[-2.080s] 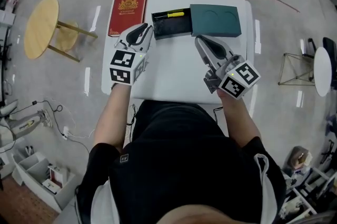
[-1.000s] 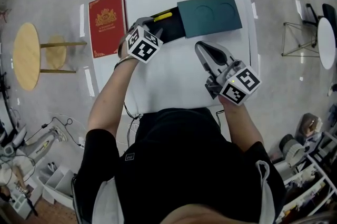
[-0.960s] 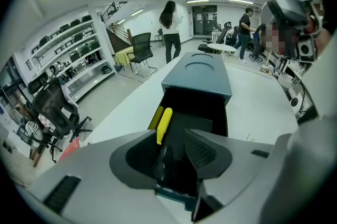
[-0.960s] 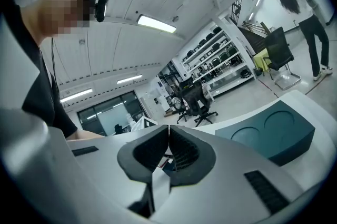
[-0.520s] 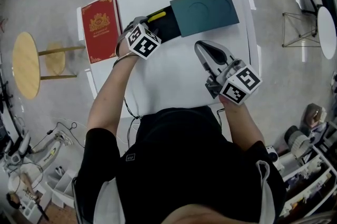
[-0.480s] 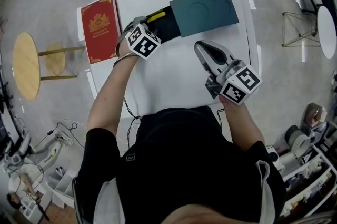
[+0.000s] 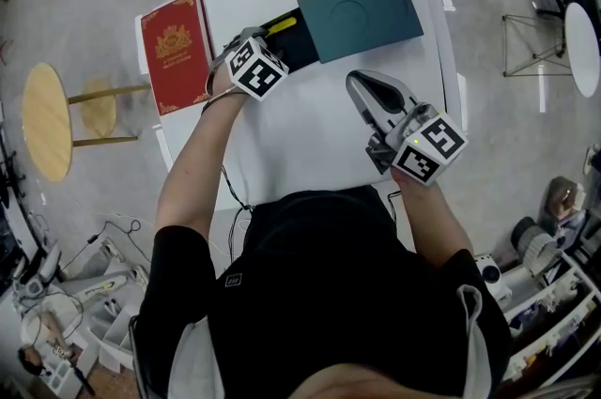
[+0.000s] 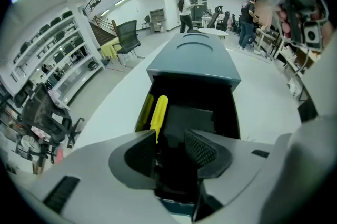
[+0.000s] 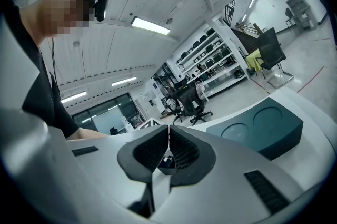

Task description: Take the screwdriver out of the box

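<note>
Lab: shelving racks (image 8: 62,55), office chairs (image 8: 128,37)

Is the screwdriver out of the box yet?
No, the screwdriver with the yellow handle lies inside the open box, near its left wall in the left gripper view.

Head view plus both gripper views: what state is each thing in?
box: open, lid off.
lid: lying beside the box.
screwdriver: lying inside the box, not gripped.
left gripper: open, jaws just opened wider, nothing between them, over the box.
right gripper: shut, empty.
red book: closed, lying flat.
</note>
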Motion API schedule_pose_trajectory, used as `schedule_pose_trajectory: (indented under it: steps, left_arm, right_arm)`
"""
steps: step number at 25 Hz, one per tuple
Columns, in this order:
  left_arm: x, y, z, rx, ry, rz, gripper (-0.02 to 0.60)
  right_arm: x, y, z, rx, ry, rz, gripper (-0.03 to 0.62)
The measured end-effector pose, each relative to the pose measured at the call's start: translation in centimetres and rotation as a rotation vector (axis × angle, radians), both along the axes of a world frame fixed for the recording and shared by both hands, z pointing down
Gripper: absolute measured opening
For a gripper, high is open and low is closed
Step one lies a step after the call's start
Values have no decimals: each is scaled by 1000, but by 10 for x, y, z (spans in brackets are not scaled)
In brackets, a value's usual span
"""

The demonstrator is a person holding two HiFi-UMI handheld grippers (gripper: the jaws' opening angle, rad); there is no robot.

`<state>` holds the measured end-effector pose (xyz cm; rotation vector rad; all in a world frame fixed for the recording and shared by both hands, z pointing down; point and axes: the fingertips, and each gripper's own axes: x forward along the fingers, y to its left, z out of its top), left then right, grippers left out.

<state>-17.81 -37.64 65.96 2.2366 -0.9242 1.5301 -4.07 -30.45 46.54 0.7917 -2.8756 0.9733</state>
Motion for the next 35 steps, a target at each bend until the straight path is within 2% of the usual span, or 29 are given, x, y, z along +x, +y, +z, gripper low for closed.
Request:
schedule_pose_trajectory:
  steps: [3, 7, 9, 14, 18, 23, 25, 27, 35]
  left_arm:
    - [8, 9, -2, -39, 30, 26, 172]
    - [10, 5, -14, 55, -11, 53, 173]
    - [20, 10, -20, 64, -12, 54, 181]
    - [18, 18, -7, 10, -42, 82, 179]
    - [14, 16, -2, -7, -35, 81, 179]
    - [27, 25, -7, -32, -29, 129, 121]
    - [24, 19, -5, -30, -28, 138, 131]
    - [22, 12, -2, -33, -7, 121, 164]
    - [20, 6, 9, -113, 49, 64, 160]
  right_arm:
    - [1, 1, -1, 0, 0, 3, 31]
    - [5, 6, -2, 0, -1, 6, 31]
    - [14, 17, -8, 4, -3, 7, 31]
    - [17, 21, -12, 5, -2, 10, 31]
    - [18, 19, -9, -2, 4, 19, 31]
    - [25, 27, -15, 0, 1, 28, 31]
    - [21, 26, -16, 2, 2, 32, 31]
    - [20, 27, -14, 2, 5, 38, 31]
    - [40, 32, 1, -18, 19, 62, 31]
